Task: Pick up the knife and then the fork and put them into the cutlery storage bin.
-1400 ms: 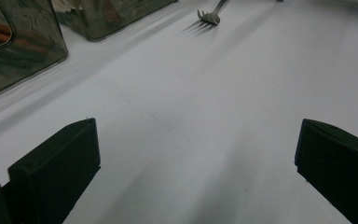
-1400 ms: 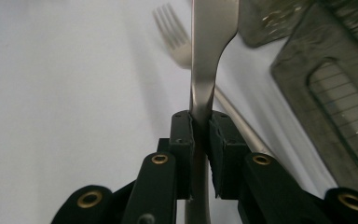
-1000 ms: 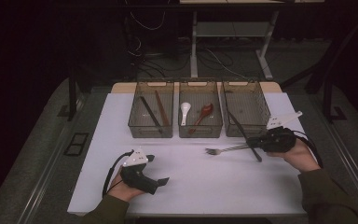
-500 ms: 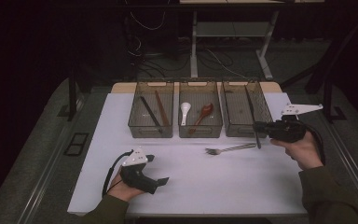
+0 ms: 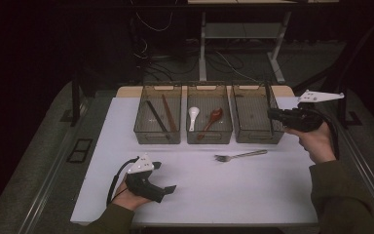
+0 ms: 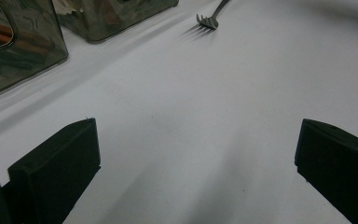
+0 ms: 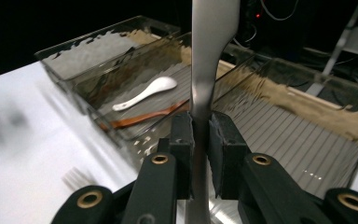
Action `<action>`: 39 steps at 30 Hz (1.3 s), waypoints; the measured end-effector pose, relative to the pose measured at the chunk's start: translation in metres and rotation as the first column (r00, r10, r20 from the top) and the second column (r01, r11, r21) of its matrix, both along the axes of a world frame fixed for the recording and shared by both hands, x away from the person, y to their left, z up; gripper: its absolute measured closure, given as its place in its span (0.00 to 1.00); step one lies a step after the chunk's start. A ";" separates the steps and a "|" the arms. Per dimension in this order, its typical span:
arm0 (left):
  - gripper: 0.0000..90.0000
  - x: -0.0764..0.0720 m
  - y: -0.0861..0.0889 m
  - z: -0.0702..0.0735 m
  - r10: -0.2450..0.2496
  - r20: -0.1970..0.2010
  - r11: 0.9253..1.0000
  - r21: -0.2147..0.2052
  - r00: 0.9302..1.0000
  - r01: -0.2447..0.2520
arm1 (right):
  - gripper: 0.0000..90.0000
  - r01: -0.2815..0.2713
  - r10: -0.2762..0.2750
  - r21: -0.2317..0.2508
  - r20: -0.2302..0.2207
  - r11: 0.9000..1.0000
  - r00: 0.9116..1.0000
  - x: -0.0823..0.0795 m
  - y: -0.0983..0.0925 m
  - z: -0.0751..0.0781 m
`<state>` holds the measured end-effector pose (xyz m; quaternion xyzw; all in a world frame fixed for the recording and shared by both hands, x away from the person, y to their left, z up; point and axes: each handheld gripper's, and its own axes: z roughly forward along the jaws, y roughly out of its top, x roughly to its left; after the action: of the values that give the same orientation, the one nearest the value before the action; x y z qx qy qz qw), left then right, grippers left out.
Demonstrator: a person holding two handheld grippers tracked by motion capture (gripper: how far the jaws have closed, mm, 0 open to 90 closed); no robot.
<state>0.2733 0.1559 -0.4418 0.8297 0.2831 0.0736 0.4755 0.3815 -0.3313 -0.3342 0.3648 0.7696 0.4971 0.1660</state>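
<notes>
Between your right gripper's clenched jaws stands a flat silver metal utensil handle, just above the right-hand smoked plastic bin. That thin pinch could let it swivel and miss. Your left gripper rests released.

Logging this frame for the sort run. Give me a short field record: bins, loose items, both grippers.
left bin: two dark sticks
middle bin: white spoon, brown spoon
right bin: nothing seen on its floor
loose on table: fork
right gripper: shut on metal utensil handle, raised beside right bin
left gripper: open, holds nothing, low over white table
metal utensil's working end: hidden
</notes>
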 end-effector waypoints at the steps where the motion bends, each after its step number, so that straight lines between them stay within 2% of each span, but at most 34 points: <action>1: 0.00 0.000 0.000 0.000 -0.001 0.000 1.000 0.000 1.000 0.001 | 0.89 0.007 -0.007 -0.002 0.004 1.000 1.000 0.003 0.000 0.002; 7: 0.00 0.000 0.000 0.000 0.000 0.000 1.000 -0.002 1.000 0.000 | 0.89 0.036 -0.036 -0.029 0.004 0.999 0.999 0.022 -0.001 0.010; 12: 0.00 0.000 0.000 0.000 0.000 0.000 1.000 -0.003 1.000 0.000 | 0.89 0.060 -0.061 -0.051 -0.016 0.997 0.998 0.037 0.000 0.010; 17: 0.00 0.000 0.000 0.000 0.003 0.000 1.000 -0.005 1.000 -0.003 | 0.89 0.088 -0.091 -0.063 -0.047 0.994 0.995 0.052 0.001 0.003; 23: 0.00 0.000 0.000 0.000 0.001 0.000 1.000 -0.005 1.000 -0.001 | 0.89 0.109 -0.119 -0.093 -0.100 0.990 0.988 0.066 0.001 -0.013; 31: 0.00 0.000 0.000 0.000 -0.002 -0.001 1.000 -0.004 1.000 0.002 | 0.89 0.123 -0.148 -0.138 -0.183 0.983 0.972 0.074 0.001 -0.029; 39: 0.00 -0.001 -0.001 0.000 -0.007 -0.005 1.000 -0.003 1.000 0.007 | 0.89 0.106 -0.160 -0.203 -0.270 0.973 0.950 0.077 0.001 -0.045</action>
<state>0.2725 0.1551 -0.4420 0.8301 0.2815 0.0696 0.4763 0.4585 -0.3302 -0.3791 0.4665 0.8020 0.3531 0.1203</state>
